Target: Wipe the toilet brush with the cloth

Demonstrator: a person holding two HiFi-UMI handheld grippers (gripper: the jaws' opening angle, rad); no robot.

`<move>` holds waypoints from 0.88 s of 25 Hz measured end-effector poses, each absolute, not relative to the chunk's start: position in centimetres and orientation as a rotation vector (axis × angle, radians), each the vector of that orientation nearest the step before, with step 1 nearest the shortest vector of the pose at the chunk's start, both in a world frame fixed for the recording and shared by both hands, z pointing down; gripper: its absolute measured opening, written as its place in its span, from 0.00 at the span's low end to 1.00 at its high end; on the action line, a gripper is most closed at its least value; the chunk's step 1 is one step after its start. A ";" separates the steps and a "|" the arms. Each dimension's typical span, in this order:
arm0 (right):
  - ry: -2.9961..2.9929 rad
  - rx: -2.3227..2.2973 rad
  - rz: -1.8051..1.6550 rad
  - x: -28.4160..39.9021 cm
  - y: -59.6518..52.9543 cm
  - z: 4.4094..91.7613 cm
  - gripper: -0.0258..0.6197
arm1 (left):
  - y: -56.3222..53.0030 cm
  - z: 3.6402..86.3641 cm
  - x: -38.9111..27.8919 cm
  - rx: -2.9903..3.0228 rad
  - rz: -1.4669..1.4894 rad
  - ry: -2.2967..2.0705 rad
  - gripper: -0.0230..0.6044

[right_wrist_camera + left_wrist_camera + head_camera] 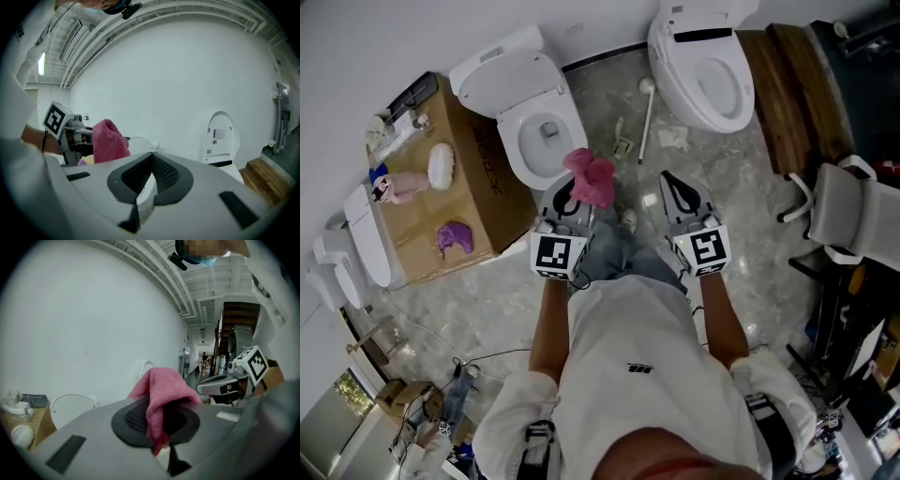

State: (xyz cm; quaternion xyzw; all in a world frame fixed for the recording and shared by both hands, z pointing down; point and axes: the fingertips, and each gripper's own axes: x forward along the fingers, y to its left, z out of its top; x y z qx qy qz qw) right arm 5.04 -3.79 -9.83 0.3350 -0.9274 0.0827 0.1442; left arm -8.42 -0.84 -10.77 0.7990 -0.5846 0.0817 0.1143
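Soft, even indoor light; no hard shadows. Head view sharp, marble floor [750, 262] with faint sheen. Gripper views fisheye: black corners, ceiling beams [164, 273] bent, white wall [84, 333] bright, slightly washed. Pink cloth [161, 392] close to lens, soft.

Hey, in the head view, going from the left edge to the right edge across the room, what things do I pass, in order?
cardboard box → open toilet → pink cloth → toilet brush lying on the floor → second toilet → wooden platform → grey chair
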 end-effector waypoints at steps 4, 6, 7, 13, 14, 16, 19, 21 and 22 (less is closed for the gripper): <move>-2.661 0.960 0.240 4.0 -5.7 -8.2 0.03 | -2.6 -8.1 -9.2 2.306 0.252 -1.702 0.09; -2.650 0.956 0.255 3.6 -6.7 -6.9 0.03 | -3.6 -6.7 -9.7 2.292 0.261 -1.687 0.09; -2.642 0.955 0.269 3.4 -7.2 -6.2 0.03 | -4.1 -5.9 -9.8 2.286 0.263 -1.673 0.09; -2.568 0.933 0.311 2.0 -10.5 -0.7 0.03 | -7.3 -0.6 -11.1 2.246 0.278 -1.595 0.09; -2.552 0.932 0.323 1.7 -11.1 0.3 0.03 | -7.9 0.3 -11.3 2.242 0.275 -1.587 0.09; -2.532 0.925 0.347 1.3 -11.9 2.4 0.03 | -9.0 2.2 -11.5 2.233 0.270 -1.570 0.09; -2.517 0.907 0.363 0.6 -13.2 5.8 0.03 | -10.6 5.8 -11.8 2.241 0.276 -1.545 0.09; -2.500 0.901 0.369 0.2 -14.1 8.5 0.03 | -11.7 8.4 -11.9 2.240 0.289 -1.525 0.09; -2.495 0.902 0.373 0.0 -14.6 9.7 0.03 | -12.2 9.6 -12.1 2.235 0.296 -1.515 0.09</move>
